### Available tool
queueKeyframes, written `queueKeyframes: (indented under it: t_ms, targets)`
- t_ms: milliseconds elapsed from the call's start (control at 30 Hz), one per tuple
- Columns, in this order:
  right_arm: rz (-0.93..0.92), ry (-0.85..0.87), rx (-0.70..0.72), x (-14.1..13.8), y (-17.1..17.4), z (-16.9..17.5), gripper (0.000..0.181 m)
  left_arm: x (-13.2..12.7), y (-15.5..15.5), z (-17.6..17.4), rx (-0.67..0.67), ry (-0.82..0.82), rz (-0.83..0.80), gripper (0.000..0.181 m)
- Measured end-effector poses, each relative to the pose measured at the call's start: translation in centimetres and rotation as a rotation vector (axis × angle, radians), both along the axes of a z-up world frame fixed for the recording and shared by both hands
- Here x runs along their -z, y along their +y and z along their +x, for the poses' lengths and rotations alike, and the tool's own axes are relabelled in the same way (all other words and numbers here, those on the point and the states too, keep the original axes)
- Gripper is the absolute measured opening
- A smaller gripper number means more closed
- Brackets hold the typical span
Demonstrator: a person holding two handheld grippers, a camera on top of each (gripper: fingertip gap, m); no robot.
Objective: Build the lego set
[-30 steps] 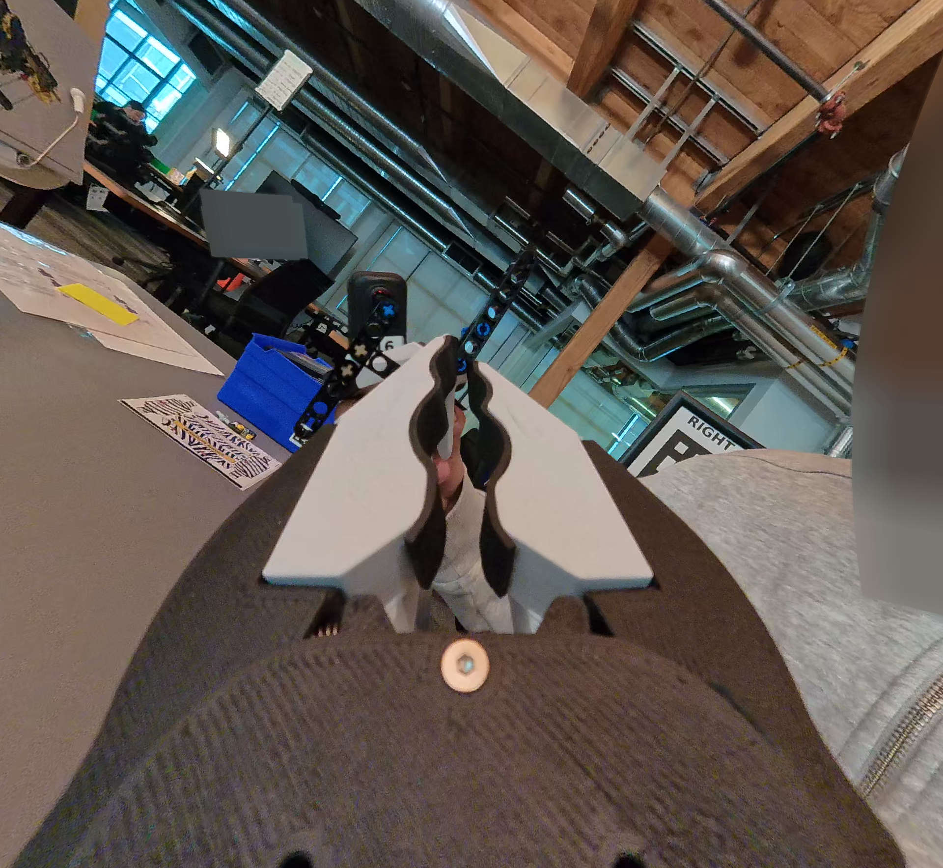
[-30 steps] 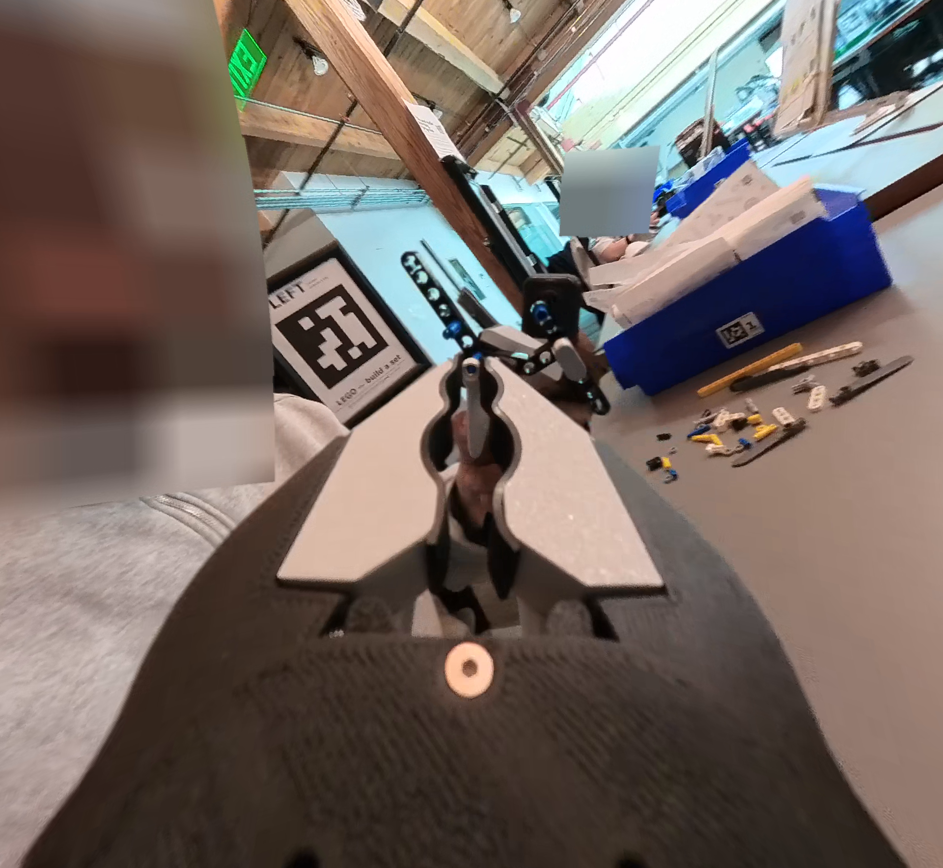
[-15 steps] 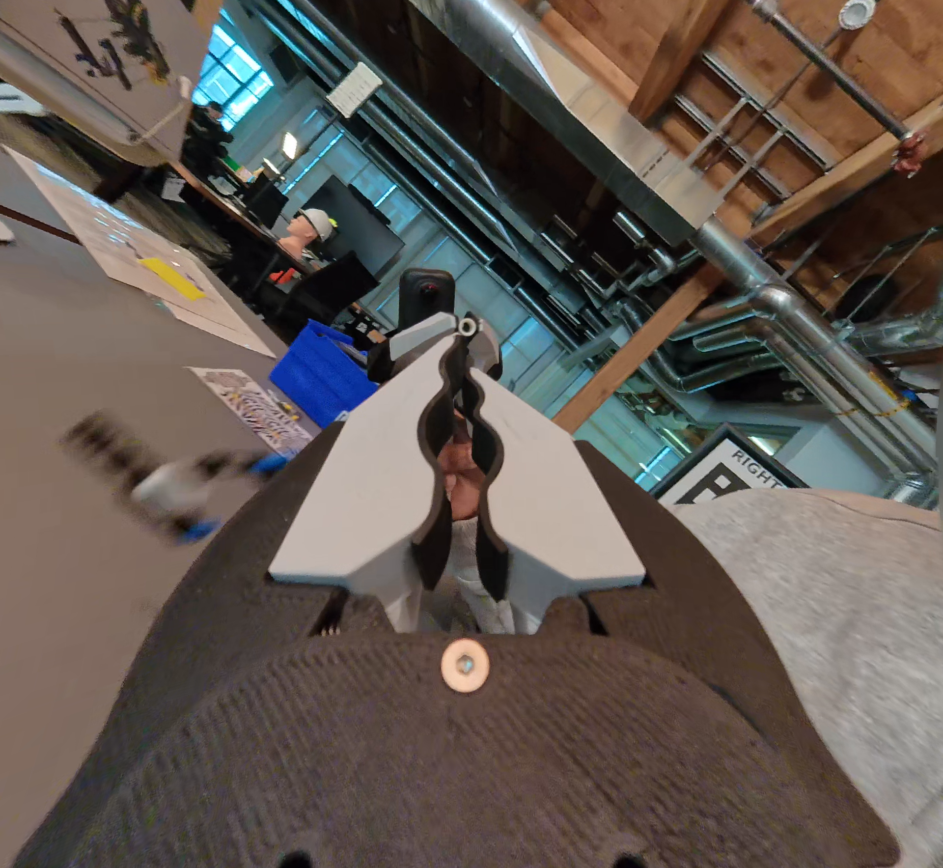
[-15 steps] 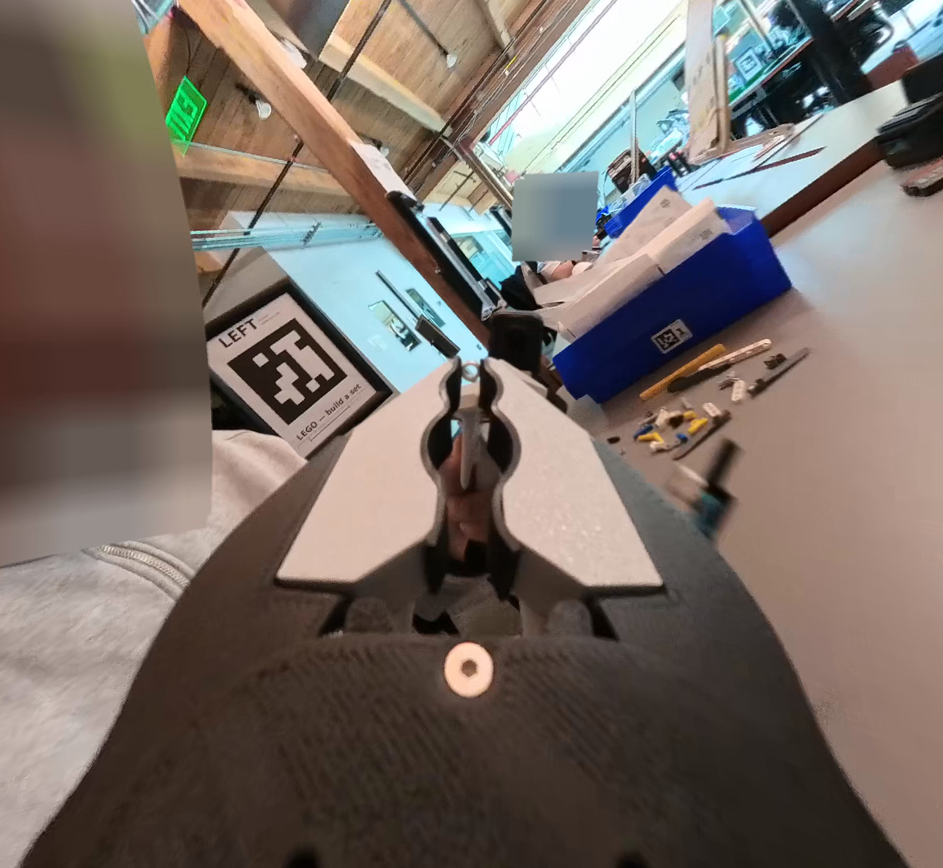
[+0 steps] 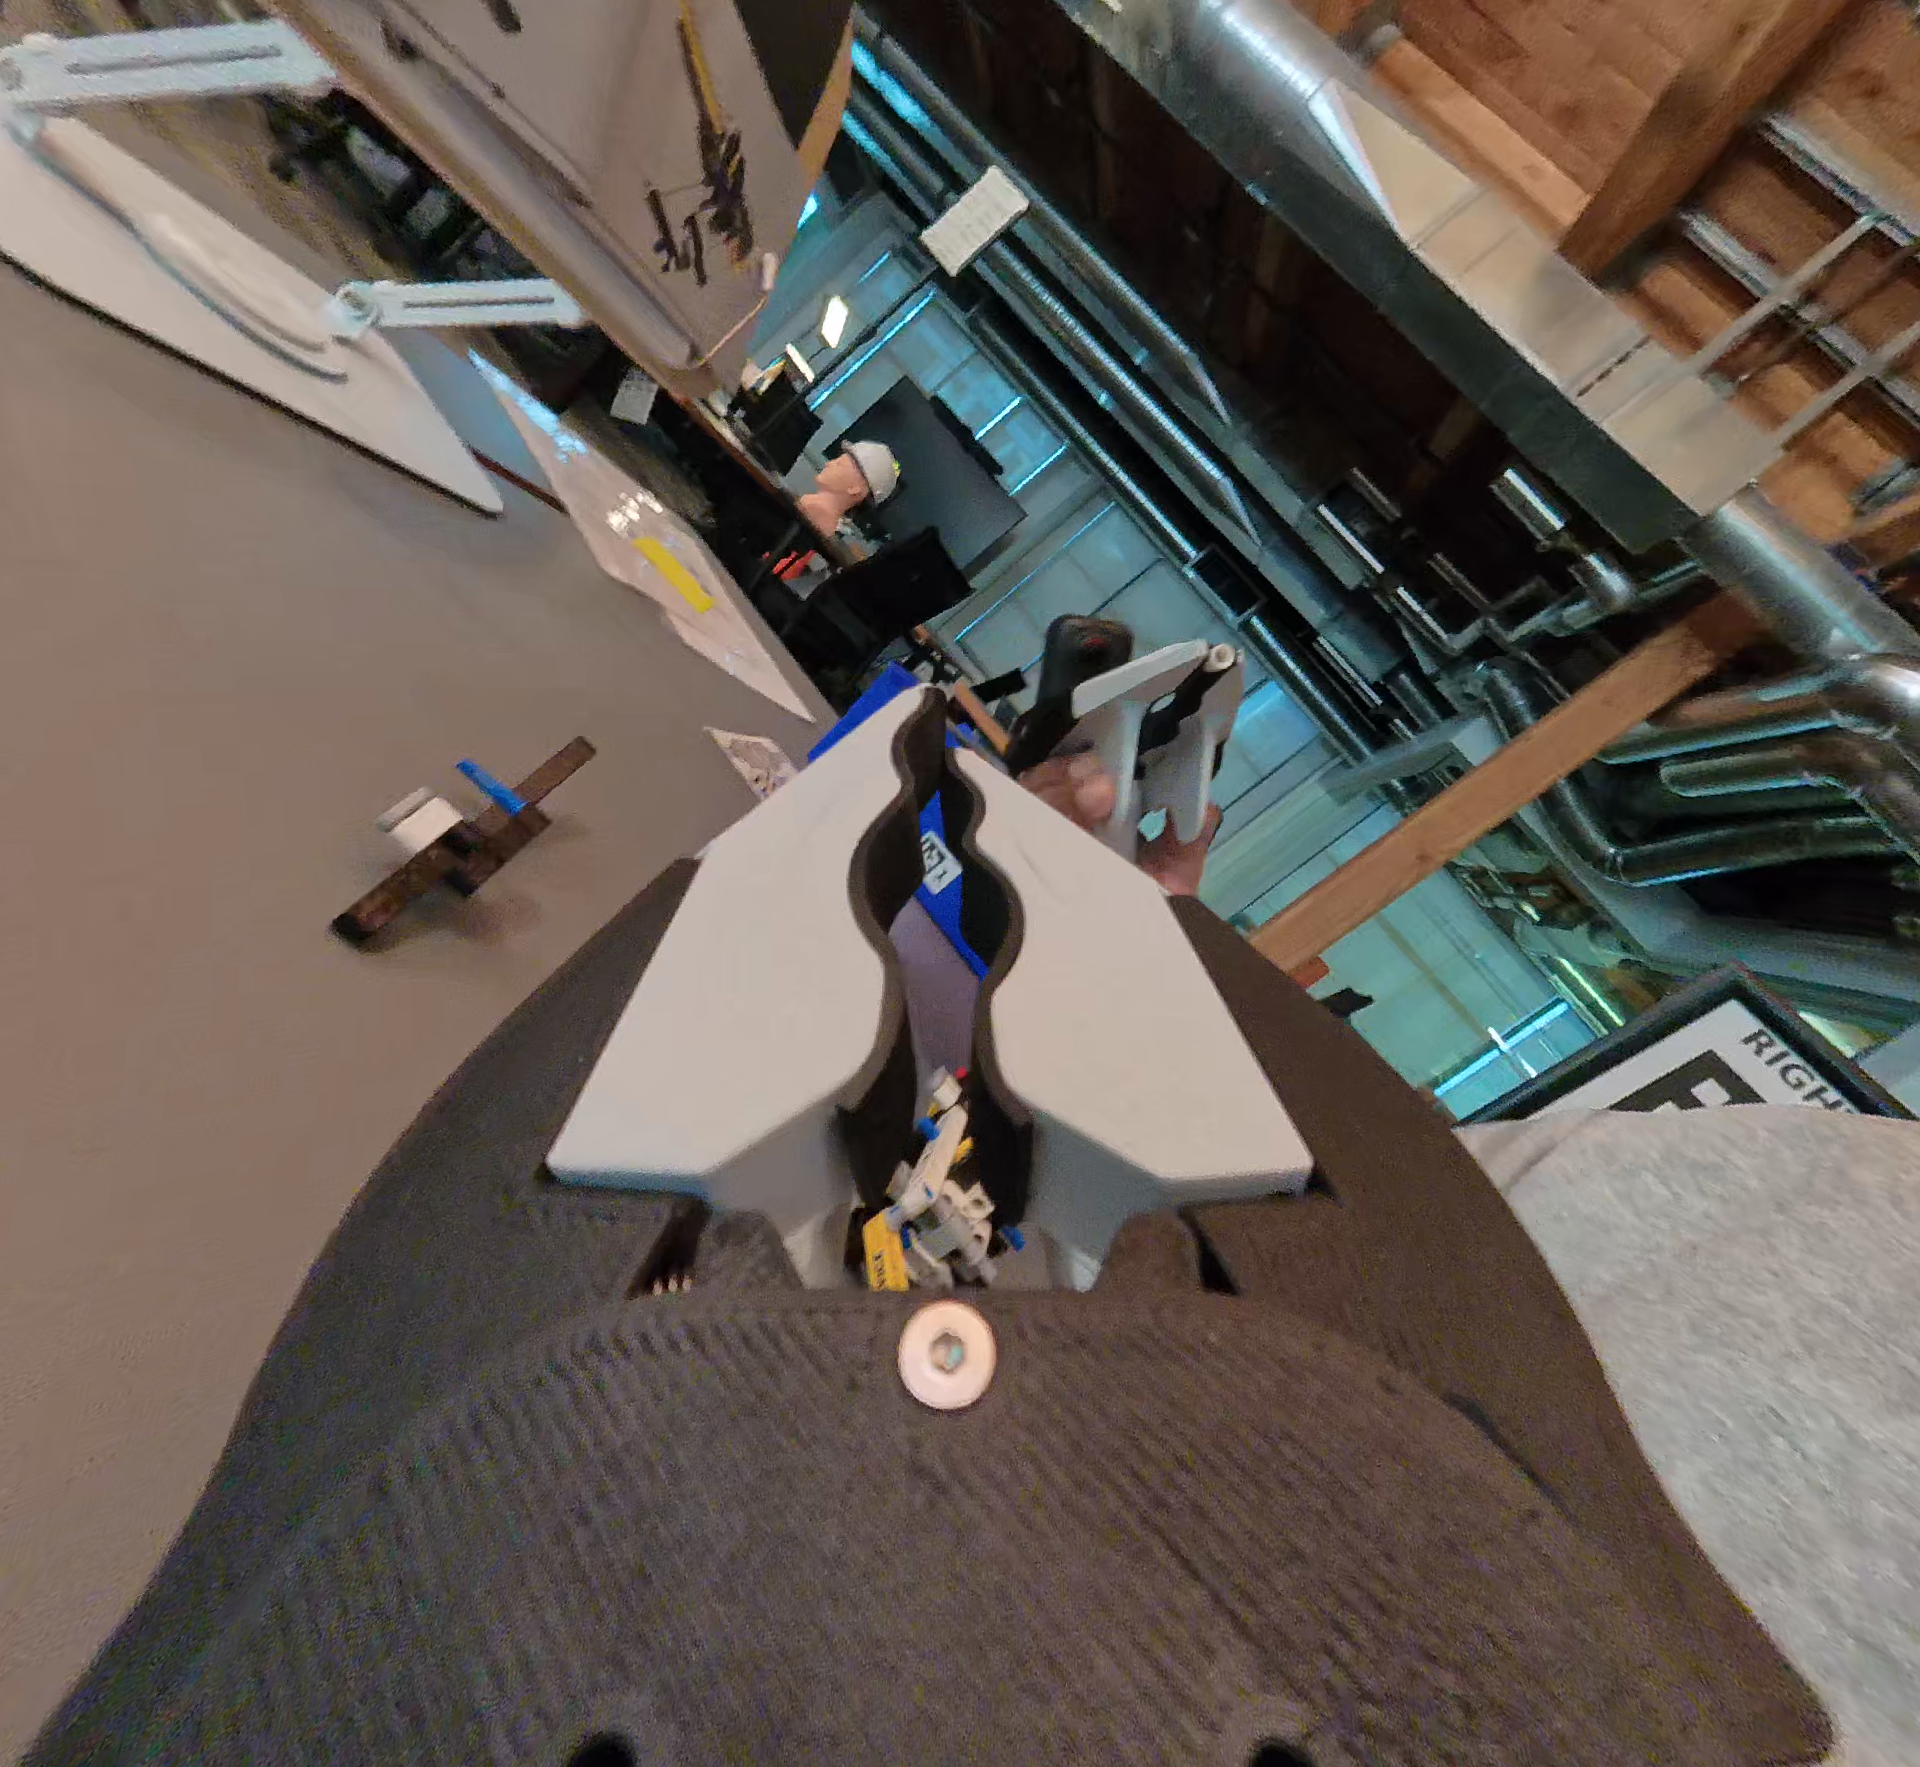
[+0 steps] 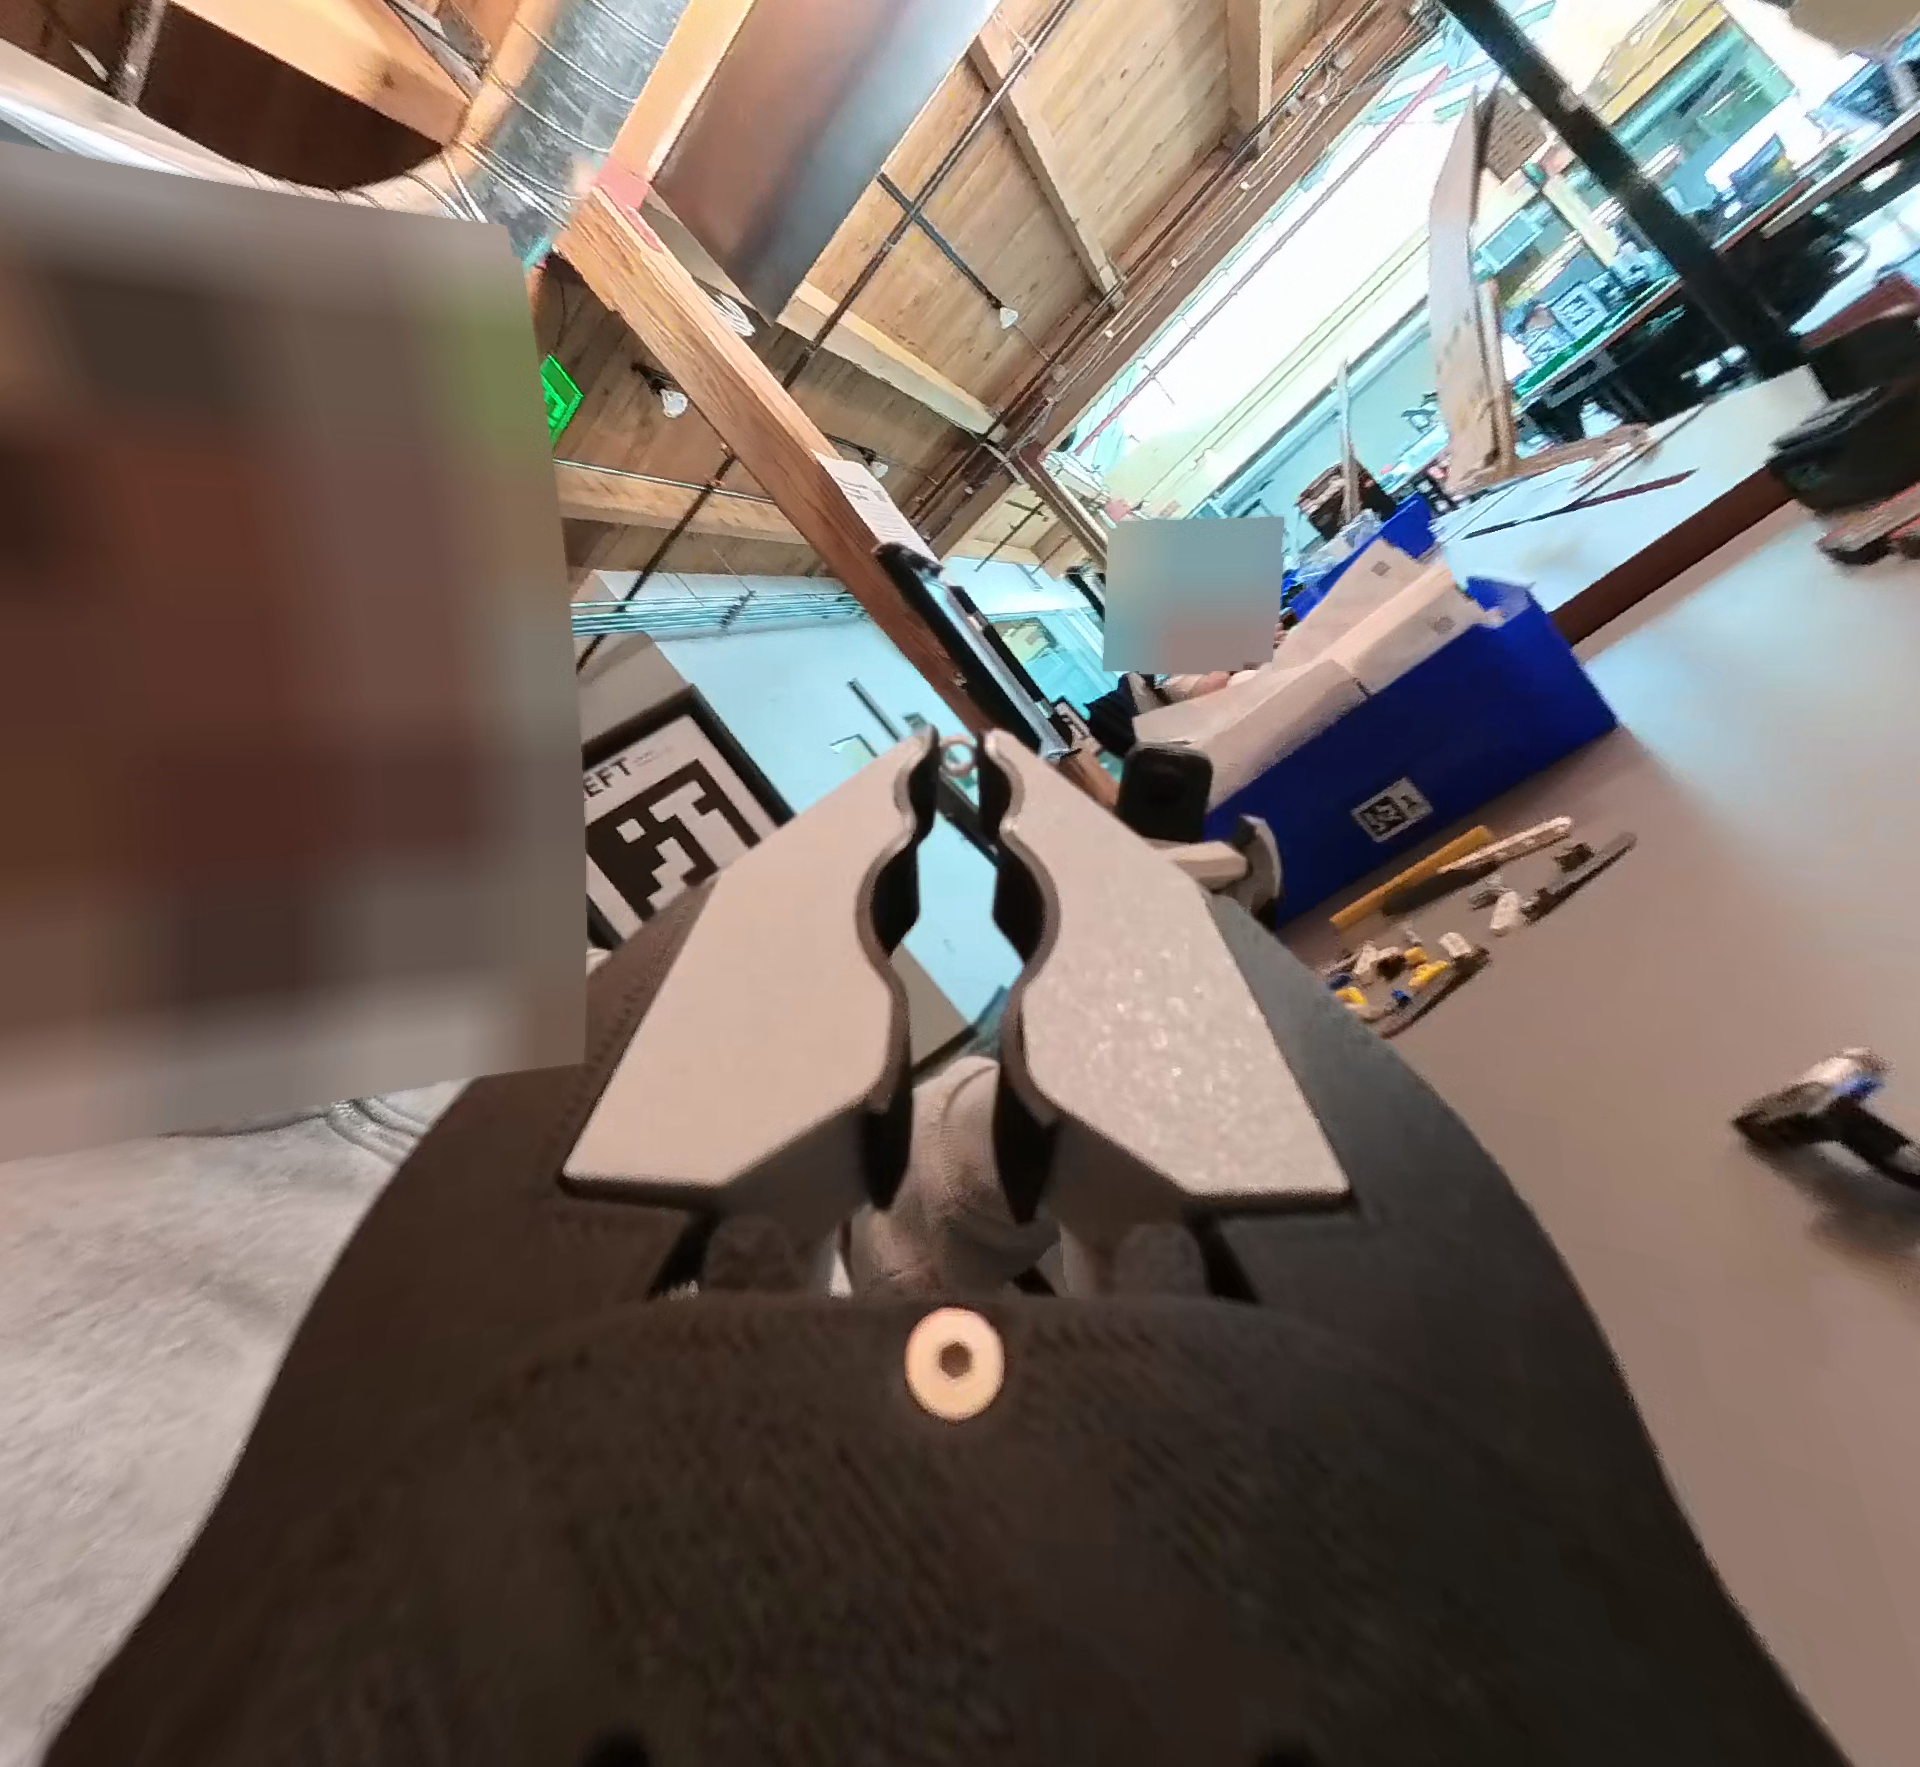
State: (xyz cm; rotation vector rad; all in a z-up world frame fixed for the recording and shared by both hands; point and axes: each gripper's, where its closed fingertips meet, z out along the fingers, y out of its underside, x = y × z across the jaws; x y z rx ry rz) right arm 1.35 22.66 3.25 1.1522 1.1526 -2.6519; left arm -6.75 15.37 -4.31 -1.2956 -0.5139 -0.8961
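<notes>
Left gripper (image 5: 943,743): tips closed down to a sliver, nothing in them. It's held above the table (image 5: 208,678) and tilted up. Through the gap in my fingers I see loose lego parts (image 5: 935,1187) on the table below, with the blue bin (image 5: 883,691) beyond them.

Right gripper (image 6: 954,761): raised, a narrow gap at the tips. 1 small light-grey piece (image 6: 958,761) sits there and looks pinched. From the left wrist view it pokes out past the tips.

The lego sub-assembly (image 5: 457,834) isn't in either gripper. It lies flat on the table, down and to the left of the left gripper and well apart from it. In the right wrist view it's off to the right, blurred.

It's a dark beam with a white part and a blue part on top. The long axis runs diagonally from near-left to far-right, and the far end points toward the bin.

Further out there's a yellow beam (image 6: 1413,870) in front of the bin, paper sheets (image 5: 675,574) and a white stand base (image 5: 208,315). The right gripper's own finger hides most of the left gripper in the right wrist view.
</notes>
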Motion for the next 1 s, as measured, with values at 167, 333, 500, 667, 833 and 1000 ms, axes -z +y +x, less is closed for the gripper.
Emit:
queueKeyframes:
  t_ms: [167, 333, 500, 667, 833, 1000]
  targets:
    - [0.092, -0.032, 0.098, 0.6, 2.1, 0.1, 0.004, 2.8, 1.2, 0.4, 0.012, 0.117, -0.173, 0.000]
    - [0.264, -0.099, 0.206, 3.3, 3.2, 0.2, 0.004, 5.7, 2.8, 1.4, -0.007, 0.398, -0.396, 0.010]
    - [0.492, -0.144, 0.324, 6.5, 3.3, 1.8, 0.005, 8.1, 4.3, 0.5, -0.045, 0.603, -0.583, 0.023]
    - [0.622, -0.139, 0.484, 9.0, 4.0, 5.3, 0.005, 10.6, 6.1, -2.0, -0.058, 0.680, -0.754, 0.040]
    - [0.558, -0.157, 0.508, 9.9, 4.9, 6.9, 0.005, 12.5, 7.4, -3.4, -0.035, 0.664, -0.806, 0.055]
    - [0.518, -0.175, 0.504, 10.7, 5.6, 6.6, 0.005, 13.5, 7.4, -3.4, -0.029, 0.655, -0.831, 0.038]
